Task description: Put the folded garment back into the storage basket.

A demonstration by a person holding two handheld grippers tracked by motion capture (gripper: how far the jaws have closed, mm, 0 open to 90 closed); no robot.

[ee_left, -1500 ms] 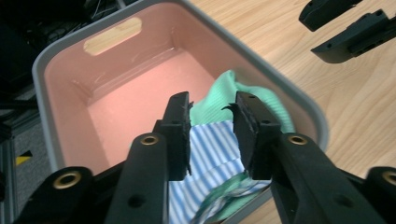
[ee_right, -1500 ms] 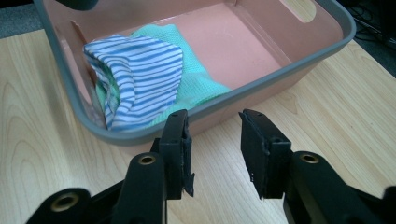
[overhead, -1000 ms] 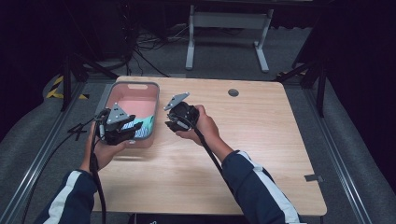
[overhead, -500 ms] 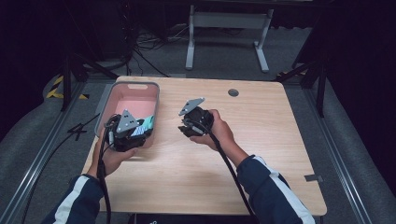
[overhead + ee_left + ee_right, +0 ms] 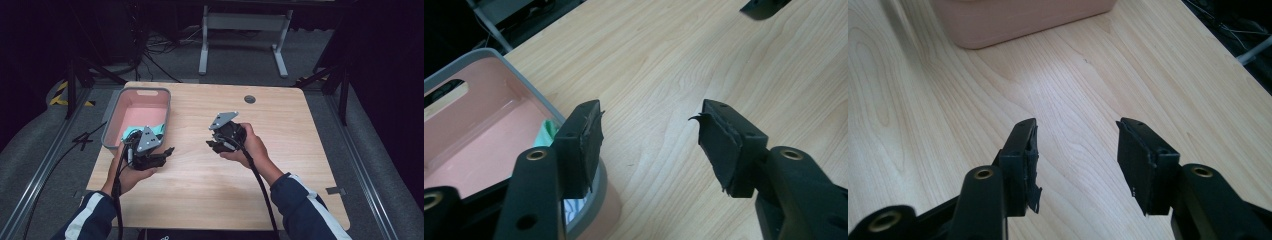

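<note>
Since a second ago both hands have drawn back from the pink bin (image 5: 116, 113) toward the near side of the counter (image 5: 300, 165): the left gripper (image 5: 162, 154), which then hung over the bin's near end, now sits at its near right corner, and the right gripper (image 5: 212, 144) has slid out over bare wood, well apart from the bin. Both sets of jaws have just been opening and now stand apart with nothing between them; the two gripper views look through the gaps straight onto wood grain. The work's thing, a pale green cloth (image 5: 131, 132), lies bunched in the bin's near end, and the left gripper view shows a fold of it just behind that gripper's left jaw. The largest risk, to my eye, concerns the bin itself: it is light-looking and sits near the counter's left edge, and the left gripper's jaw is very close over its grey rim (image 5: 596, 175), so a careless sweep could knock or drag it toward that edge. A smaller one is the cloth: if part of it rides on the rim, a passing jaw could snag it and pull it back out. Smallest, the trailing cable (image 5: 118, 200) of the left gripper could catch on the counter's edge and tug the hand off line.
</note>
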